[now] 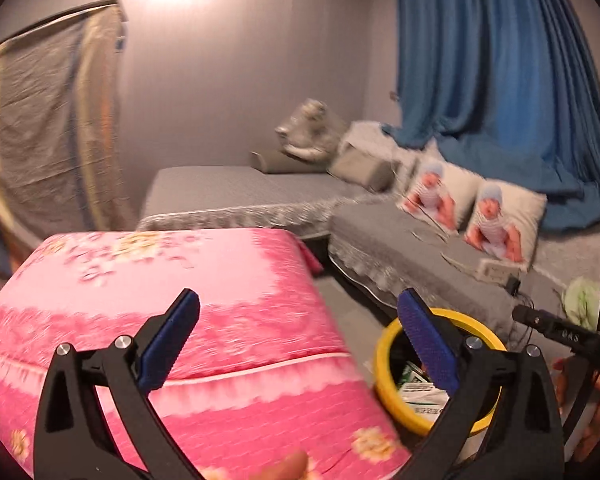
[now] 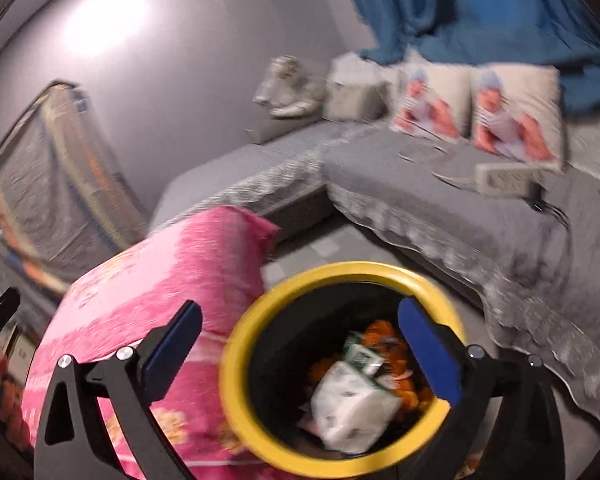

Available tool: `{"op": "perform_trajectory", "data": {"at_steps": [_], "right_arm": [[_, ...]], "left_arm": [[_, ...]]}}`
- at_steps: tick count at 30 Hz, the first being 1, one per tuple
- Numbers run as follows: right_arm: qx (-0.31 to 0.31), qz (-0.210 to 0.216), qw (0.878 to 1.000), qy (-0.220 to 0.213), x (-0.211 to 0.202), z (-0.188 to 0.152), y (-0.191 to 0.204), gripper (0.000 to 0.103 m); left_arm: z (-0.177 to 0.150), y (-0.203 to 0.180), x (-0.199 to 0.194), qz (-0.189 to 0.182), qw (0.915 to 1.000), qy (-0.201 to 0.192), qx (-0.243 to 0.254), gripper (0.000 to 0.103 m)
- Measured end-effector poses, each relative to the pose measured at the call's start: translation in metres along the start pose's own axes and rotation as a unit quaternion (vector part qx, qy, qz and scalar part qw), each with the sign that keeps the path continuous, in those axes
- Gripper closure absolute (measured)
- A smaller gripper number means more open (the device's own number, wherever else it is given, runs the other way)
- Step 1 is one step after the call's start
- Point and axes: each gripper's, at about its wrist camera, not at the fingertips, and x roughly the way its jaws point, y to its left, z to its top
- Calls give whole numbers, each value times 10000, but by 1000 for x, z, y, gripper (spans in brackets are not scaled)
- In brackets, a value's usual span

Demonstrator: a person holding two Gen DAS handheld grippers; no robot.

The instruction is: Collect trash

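Yellow-rimmed bin [image 2: 342, 364] sits right under the wide-open, empty right gripper [image 2: 300, 354] with white and orange trash [image 2: 352, 404] already inside, left gripper [image 1: 300, 344] gaping empty too, so this load looks dropped.

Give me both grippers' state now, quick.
Left gripper: open, holding nothing.
Right gripper: open, empty, above the yellow-rimmed bin.

Left hand-held gripper [image 1: 300, 344], jaws spread and empty, above pink floral bed [image 1: 180, 280]; yellow-rimmed bin [image 1: 384, 364] of trash [image 1: 416, 390] beside it.
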Motion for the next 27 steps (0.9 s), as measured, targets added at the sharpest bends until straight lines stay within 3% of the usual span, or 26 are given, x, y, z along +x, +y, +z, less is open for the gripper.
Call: {"op": "perform_trajectory", "data": {"at_steps": [3, 8, 12, 15, 19, 27], "right_arm": [[-418, 241, 9987, -144, -14, -12, 38, 8], [-1187, 1204, 9855, -156, -40, -36, 111, 8], [-1596, 1552, 9746, -248, -57, -52, 162, 8], [-1764, 1569, 9708, -425, -67, -64, 191, 8], [-1715, 1212, 9743, -818, -74, -81, 209, 8], [-1500, 732, 9824, -843, -62, -102, 206, 8]], "left_arm": [[-6, 37, -34, 464, 9979, -235, -389, 8], [-17, 75, -90, 1522, 9859, -614, -328, 8], [-21, 94, -124, 1812, 9816, -555, -229, 8], [-25, 108, -145, 2086, 9760, -566, -270, 8], [-42, 124, -168, 2205, 9726, -560, -475, 8], [-79, 122, -181, 2386, 9668, -538, -744, 8]]}}
